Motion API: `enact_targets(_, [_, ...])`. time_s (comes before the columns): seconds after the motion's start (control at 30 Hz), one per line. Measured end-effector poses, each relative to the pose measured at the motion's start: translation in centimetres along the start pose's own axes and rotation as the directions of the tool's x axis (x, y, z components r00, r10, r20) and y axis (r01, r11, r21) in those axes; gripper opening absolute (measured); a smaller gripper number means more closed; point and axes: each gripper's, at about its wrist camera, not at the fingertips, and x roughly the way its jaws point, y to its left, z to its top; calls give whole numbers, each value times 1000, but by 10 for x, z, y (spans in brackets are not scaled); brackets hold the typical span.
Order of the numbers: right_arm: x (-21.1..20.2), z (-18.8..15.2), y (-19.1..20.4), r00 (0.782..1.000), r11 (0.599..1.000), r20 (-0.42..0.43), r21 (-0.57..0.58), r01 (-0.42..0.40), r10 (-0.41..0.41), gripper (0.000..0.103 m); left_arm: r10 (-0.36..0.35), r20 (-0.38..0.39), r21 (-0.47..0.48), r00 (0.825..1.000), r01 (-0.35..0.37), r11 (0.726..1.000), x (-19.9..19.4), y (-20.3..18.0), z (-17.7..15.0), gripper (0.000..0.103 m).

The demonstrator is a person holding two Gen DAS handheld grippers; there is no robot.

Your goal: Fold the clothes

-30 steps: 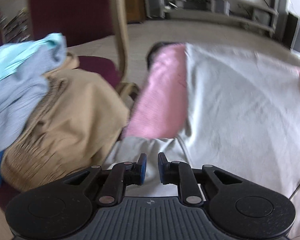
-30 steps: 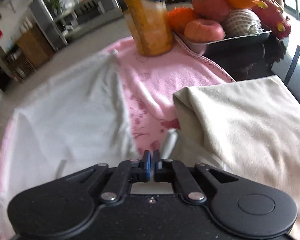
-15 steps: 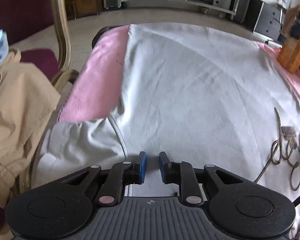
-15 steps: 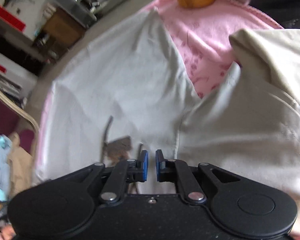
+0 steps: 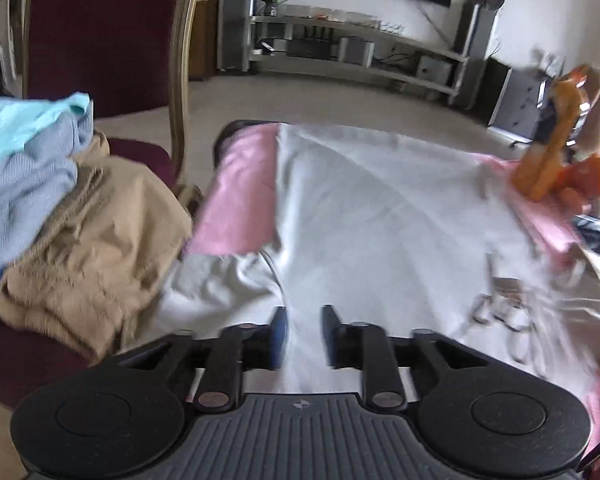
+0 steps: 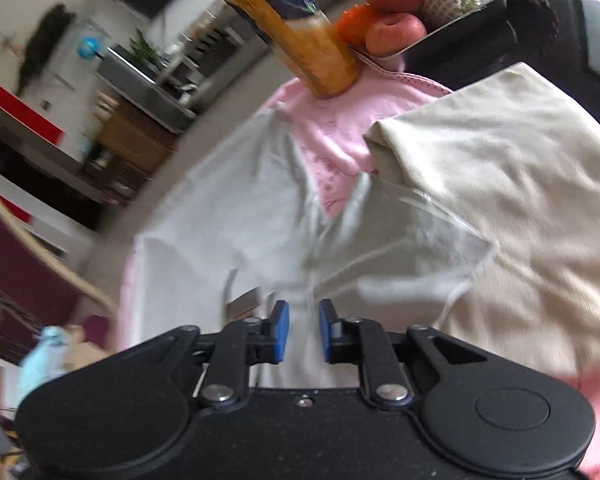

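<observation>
Left gripper (image 5: 303,330) jaws apart over white shirt (image 5: 380,216) — right gripper (image 6: 304,330) also apart, nothing held. Shirt print (image 5: 504,300) blurred, no readable writing.

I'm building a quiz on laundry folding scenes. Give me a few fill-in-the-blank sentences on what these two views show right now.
1. The light grey garment lies spread over a towel whose colour is ____.
2. On the chair at the left, the tan garment lies under a grey-blue one and a light ____ one.
3. The tray beyond the orange bottle holds ____.
4. The jaws of the left tool and the right tool are both ____.

Missing words: pink; blue; fruit; open
</observation>
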Motion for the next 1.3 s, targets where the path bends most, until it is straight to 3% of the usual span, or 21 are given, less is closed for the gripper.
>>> enact_targets(0.07, [-8,-7,-1,999,1000,-23,-7,-24,24,23,8,-49,7,999,-8,1000,5,-6,-10,30])
enact_targets(0.27, [27,-26,14,995,991,-67,-115,72,-80,25,49,-192,52,980,-40,998,33,-28,-42,24])
enact_targets(0.43, [55,-43,36,981,949,-71,-277,153,-179,25,109,-190,100,976,-91,991,53,-41,-48,24])
enact_targets(0.5, [66,-43,38,981,949,-86,-281,145,-176,25,125,-194,110,973,-105,988,62,-44,-49,25])
enact_targets(0.63, [85,-46,36,964,929,-112,-312,198,-243,25,144,-194,126,971,-121,985,61,-45,-51,29])
enact_targets(0.83, [72,-58,29,950,920,-164,-336,200,-266,24,128,-253,96,959,-107,990,44,-34,-57,32])
enact_targets(0.93, [51,-60,25,962,935,-148,-308,177,-231,24,100,-214,76,972,-85,993,34,-31,-54,37])
enact_targets(1.0, [33,-53,22,981,958,-109,-255,129,-161,26,109,-144,93,984,-96,991,24,-33,-48,48])
enact_targets(1.07, [16,-44,18,993,977,-69,-196,84,-99,30,92,-82,114,992,-83,990,17,-37,-42,50])
enact_targets(1.17, [-5,-32,15,999,988,-9,-144,48,-50,33,60,-49,102,997,-55,993,16,-39,-33,53])
enact_targets(1.23, [-15,-26,17,998,988,34,-142,53,-49,36,55,-70,64,996,-51,997,21,-35,-28,54])
enact_targets(1.3, [-21,-20,17,995,987,79,-141,78,-68,46,48,-110,24,993,-46,999,28,-31,-24,54])
